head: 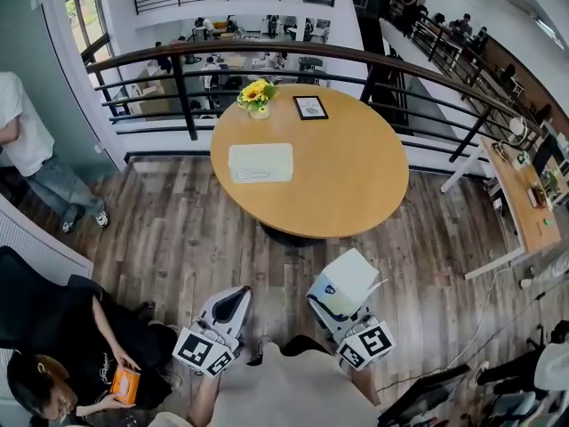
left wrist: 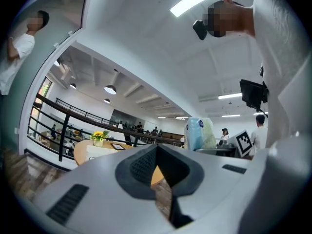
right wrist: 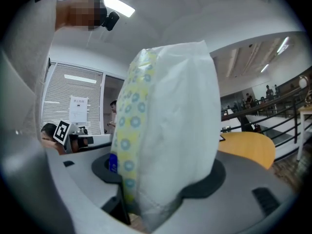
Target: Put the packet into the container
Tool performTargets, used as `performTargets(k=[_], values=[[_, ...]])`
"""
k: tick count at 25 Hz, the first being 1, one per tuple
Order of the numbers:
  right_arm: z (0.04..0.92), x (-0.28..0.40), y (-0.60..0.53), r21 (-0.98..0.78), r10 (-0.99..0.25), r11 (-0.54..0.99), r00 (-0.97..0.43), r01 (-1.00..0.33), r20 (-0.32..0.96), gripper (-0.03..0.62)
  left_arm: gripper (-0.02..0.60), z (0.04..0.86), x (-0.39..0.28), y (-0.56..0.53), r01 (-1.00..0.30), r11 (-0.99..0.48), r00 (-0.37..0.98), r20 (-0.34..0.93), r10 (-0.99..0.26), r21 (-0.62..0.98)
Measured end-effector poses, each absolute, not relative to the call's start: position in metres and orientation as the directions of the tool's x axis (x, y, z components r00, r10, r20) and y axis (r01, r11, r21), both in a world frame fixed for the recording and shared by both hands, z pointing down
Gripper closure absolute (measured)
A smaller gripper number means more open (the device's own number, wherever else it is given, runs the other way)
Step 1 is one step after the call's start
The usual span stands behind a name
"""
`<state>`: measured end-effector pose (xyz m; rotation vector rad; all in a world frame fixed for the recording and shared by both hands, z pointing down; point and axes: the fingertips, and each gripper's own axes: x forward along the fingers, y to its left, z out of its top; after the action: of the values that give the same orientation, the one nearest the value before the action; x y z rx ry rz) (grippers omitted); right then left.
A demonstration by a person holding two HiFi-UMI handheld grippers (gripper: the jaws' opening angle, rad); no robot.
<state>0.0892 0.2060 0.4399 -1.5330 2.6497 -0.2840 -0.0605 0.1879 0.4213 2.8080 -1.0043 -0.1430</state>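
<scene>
My right gripper (head: 343, 295) is shut on a white packet (head: 348, 277) with a blue mark, held over the wooden floor in front of the round wooden table (head: 356, 176). In the right gripper view the packet (right wrist: 168, 126) stands upright between the jaws, with a yellow-and-blue patterned edge on its left. My left gripper (head: 232, 304) hangs beside it, shut with nothing in it; its pads (left wrist: 146, 162) meet at the tip. A white rectangular container (head: 260, 162) lies on the table's left part, well ahead of both grippers; the left gripper view shows the container (left wrist: 97, 153) far off.
Yellow flowers (head: 256, 94) and a small picture frame (head: 310, 107) stand at the table's far edge. A dark railing (head: 187, 87) runs behind it. A person sits at lower left (head: 80, 345), another stands at the left (head: 27, 149). A wooden desk (head: 524, 194) stands at the right.
</scene>
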Motion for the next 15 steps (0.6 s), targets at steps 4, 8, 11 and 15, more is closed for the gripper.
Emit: performTargets(k=[4, 8, 11, 15], values=[[0.446, 0.085, 0.193, -0.204, -0.863, 0.483, -0.502, -0.851, 0.051, 0.276, 0.577, 0.428, -0.064, 0.176, -0.621, -0.759, 0.771, -0.020, -0.636, 0.194], [0.452, 0.079, 0.170, -0.216, -0.859, 0.485, -0.508, -0.847, 0.060, 0.276, 0.577, 0.432, -0.070, 0.153, -0.629, -0.751, 0.766, -0.009, -0.643, 0.201], [0.452, 0.075, 0.144, -0.222, -0.857, 0.491, -0.513, -0.842, 0.052, 0.276, 0.577, 0.430, -0.073, 0.128, -0.632, -0.750, 0.763, -0.010, -0.646, 0.193], [0.452, 0.075, 0.099, -0.215, -0.852, 0.502, -0.521, -0.838, 0.042, 0.276, 0.577, 0.432, -0.074, 0.086, -0.644, -0.741, 0.754, -0.010, -0.657, 0.191]])
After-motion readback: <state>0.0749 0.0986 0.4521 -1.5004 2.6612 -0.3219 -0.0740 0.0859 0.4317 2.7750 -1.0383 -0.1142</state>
